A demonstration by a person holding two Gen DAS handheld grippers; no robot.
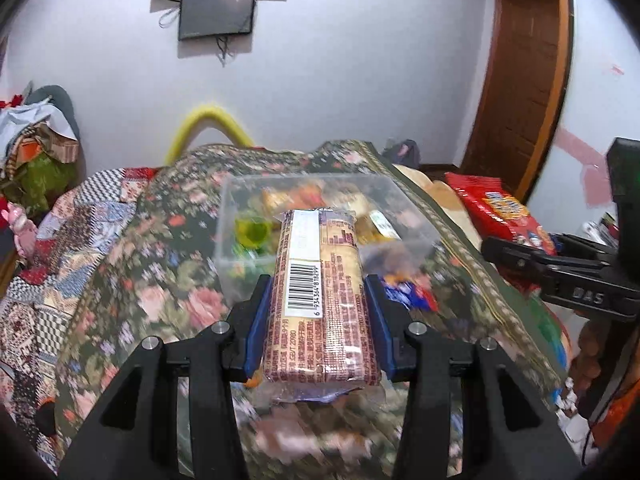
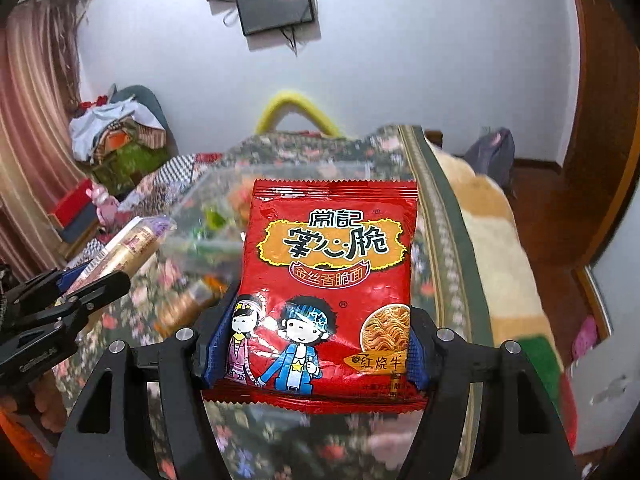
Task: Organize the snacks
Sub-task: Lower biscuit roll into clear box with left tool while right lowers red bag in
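A long pinkish biscuit pack (image 1: 320, 300) with a barcode sits lengthwise in my left gripper (image 1: 318, 284), whose blue pads press its sides. It hangs above the floral bedspread, just short of a clear plastic box (image 1: 240, 200) that holds several snacks. My right gripper (image 2: 322, 320) is shut on a red crispy-noodle packet (image 2: 332, 280), held flat and facing the camera, with the clear box (image 2: 208, 200) behind it. The left wrist view shows the right gripper (image 1: 520, 256) and red packet (image 1: 500, 208) at the right. The right wrist view shows the left gripper (image 2: 96, 280) and biscuit pack (image 2: 132, 244) at the left.
A floral bedspread (image 1: 160, 272) covers the bed under both grippers. A blue snack packet (image 1: 404, 292) lies right of the box. A yellow pad (image 1: 212, 120) and piled clothes (image 1: 36, 140) stand at the back and a wooden door (image 1: 520, 80) at the right.
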